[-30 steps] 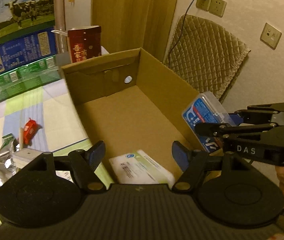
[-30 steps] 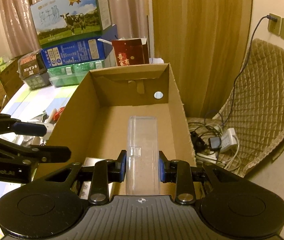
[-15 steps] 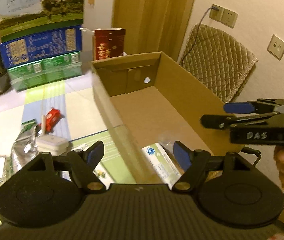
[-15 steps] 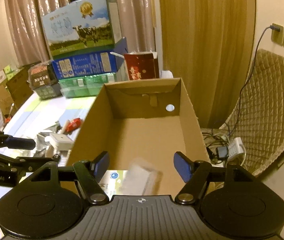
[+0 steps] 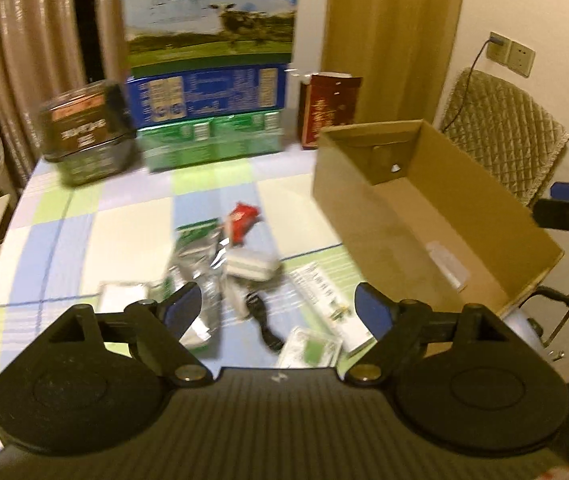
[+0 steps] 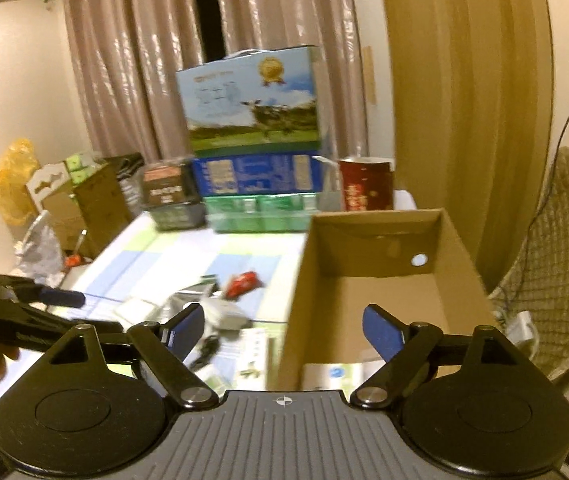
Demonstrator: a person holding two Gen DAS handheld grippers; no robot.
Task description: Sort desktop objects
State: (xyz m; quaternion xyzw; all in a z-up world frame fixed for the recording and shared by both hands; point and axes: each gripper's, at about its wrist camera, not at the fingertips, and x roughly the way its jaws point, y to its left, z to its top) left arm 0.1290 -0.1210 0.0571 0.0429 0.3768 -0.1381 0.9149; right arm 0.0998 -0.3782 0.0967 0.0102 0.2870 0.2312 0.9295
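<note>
An open cardboard box (image 5: 424,216) (image 6: 384,304) stands at the table's right end. A clear plastic case (image 5: 446,264) and a white packet (image 6: 332,372) lie inside it. Left of the box, loose items are scattered on the checked cloth: a red packet (image 5: 242,220) (image 6: 242,282), a small white case (image 5: 250,266), a silver foil pouch (image 5: 192,264), a green-printed leaflet (image 5: 324,292) and a black cable piece (image 5: 260,316). My left gripper (image 5: 277,308) hangs over this clutter, jaws opening, nothing between them. My right gripper (image 6: 284,326) hovers at the box's near left wall, jaws opening and empty.
Stacked milk cartons (image 5: 212,12), green packs (image 5: 212,140), a dark tin (image 5: 84,132) and a red box (image 5: 330,108) line the table's far edge. A quilted chair (image 5: 500,128) stands right of the box, with cables on the floor (image 6: 520,320). More boxes crowd the far left (image 6: 84,200).
The right gripper opened and let the clear case drop into the box, then drew back and rose. The left gripper swung left from over the box to over the table clutter.
</note>
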